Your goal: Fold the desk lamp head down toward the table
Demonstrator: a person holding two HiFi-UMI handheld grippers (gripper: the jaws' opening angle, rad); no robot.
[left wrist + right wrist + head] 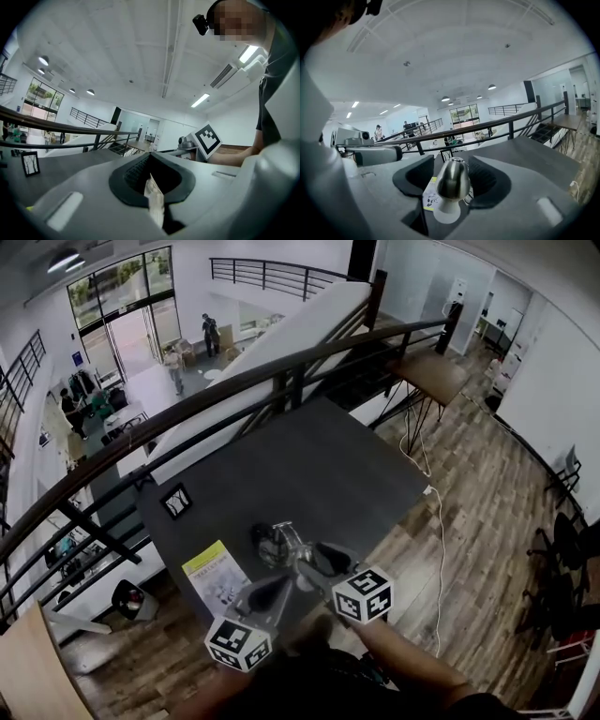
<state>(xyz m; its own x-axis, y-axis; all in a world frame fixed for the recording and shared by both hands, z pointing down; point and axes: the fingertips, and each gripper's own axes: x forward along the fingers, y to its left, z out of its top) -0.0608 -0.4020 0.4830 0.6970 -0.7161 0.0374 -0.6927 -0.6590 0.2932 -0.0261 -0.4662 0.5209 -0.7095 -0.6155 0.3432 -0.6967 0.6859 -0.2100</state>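
**Dark table by the railing, lamp head between the open right jaws**

The dark grey table [366,460] stands on an upper floor against a black railing [234,381], and a bright hall lies below. The desk lamp [278,543] is on the near part of the table, just beside a white and yellow leaflet [216,577].

The right gripper [451,158] is released. Its two jaws stand wide apart and the lamp head [451,180] is right between them. There is a gap on each side, so the pads do not touch it. The lamp head is egg-shaped, of brushed metal with a soft shine, and it sits on a smooth white round part [446,213]. The jaw pads are black and ribbed, and the gripper bodies are of matte grey plastic.

The left gripper [150,157] is to the left of the right one, apart from the lamp. Its jaws are clenched together at the tips. A pale strip shows in the narrow slit between them, and I cannot tell what it is. A small black-framed card [176,502] stands further back on the table.
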